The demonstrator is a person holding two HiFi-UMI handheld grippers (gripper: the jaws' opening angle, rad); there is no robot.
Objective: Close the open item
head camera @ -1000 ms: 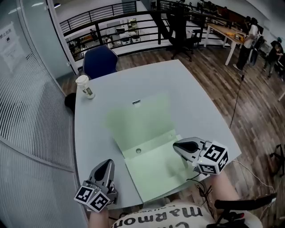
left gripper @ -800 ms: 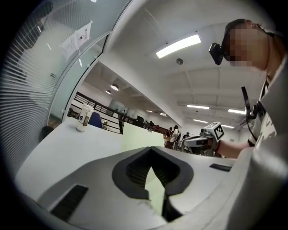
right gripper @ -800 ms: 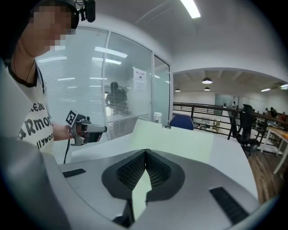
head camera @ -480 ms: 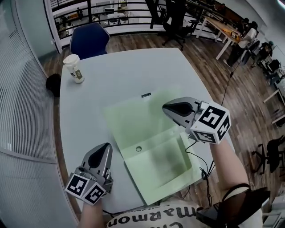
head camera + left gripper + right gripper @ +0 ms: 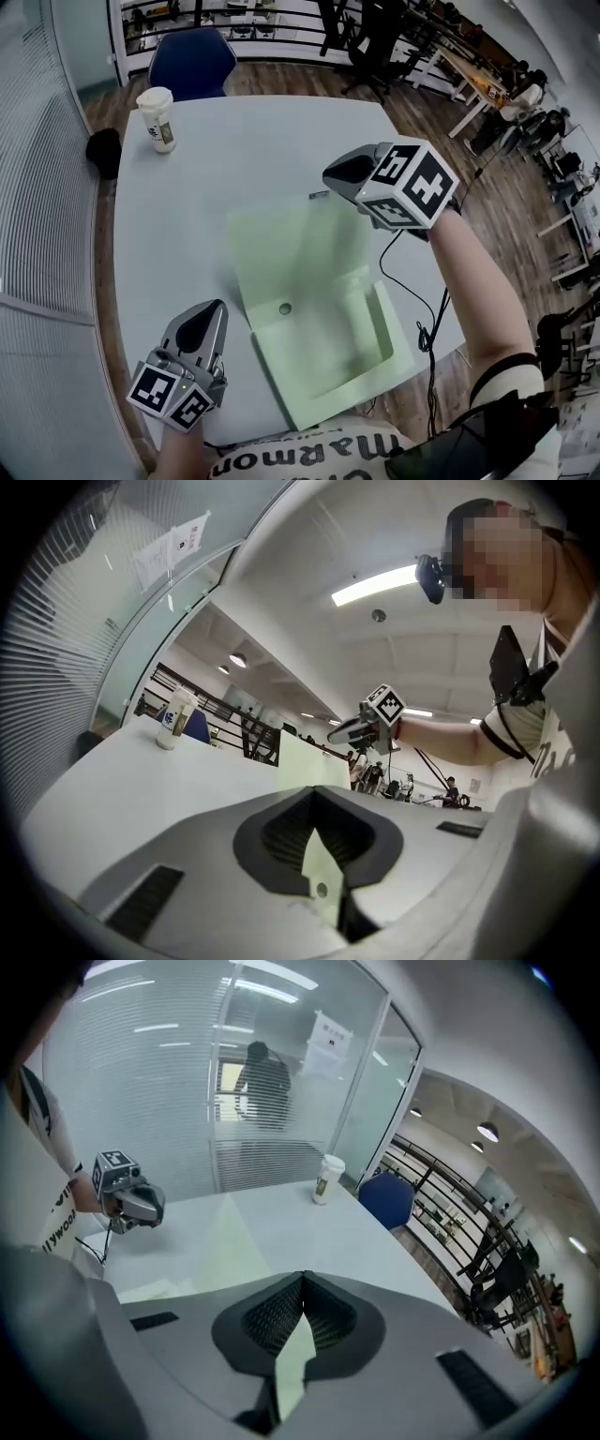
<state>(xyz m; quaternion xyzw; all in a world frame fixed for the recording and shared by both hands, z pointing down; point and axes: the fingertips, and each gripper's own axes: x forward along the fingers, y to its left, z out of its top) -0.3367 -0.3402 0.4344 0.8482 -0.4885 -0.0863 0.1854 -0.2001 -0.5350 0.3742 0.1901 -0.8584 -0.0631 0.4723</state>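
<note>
The head view looks steeply down on the desk [image 5: 234,141] from above its 6 o'clock edge, left claw [image 5: 199,326] at 7 o'clock, right claw [image 5: 339,172] at 1. Each claw view rides close behind its own jaws, facing low across the desk — all three share the cup [image 5: 157,117] and green folder [image 5: 300,253].

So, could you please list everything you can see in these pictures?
table: one, pale grey, fills the middle.
folder: one, light green, open on the table's near half.
flap: one, light green, the folder's far part, raised.
snap: one, on the folder near the fold.
cup: one, white with a lid, far left corner of the table.
chair: one, blue, beyond the table.
dark thing: one, black, off the table's left edge; cannot tell what.
left gripper: grey, shut, left of the folder.
right gripper: grey, shut on the flap's edge.
</note>
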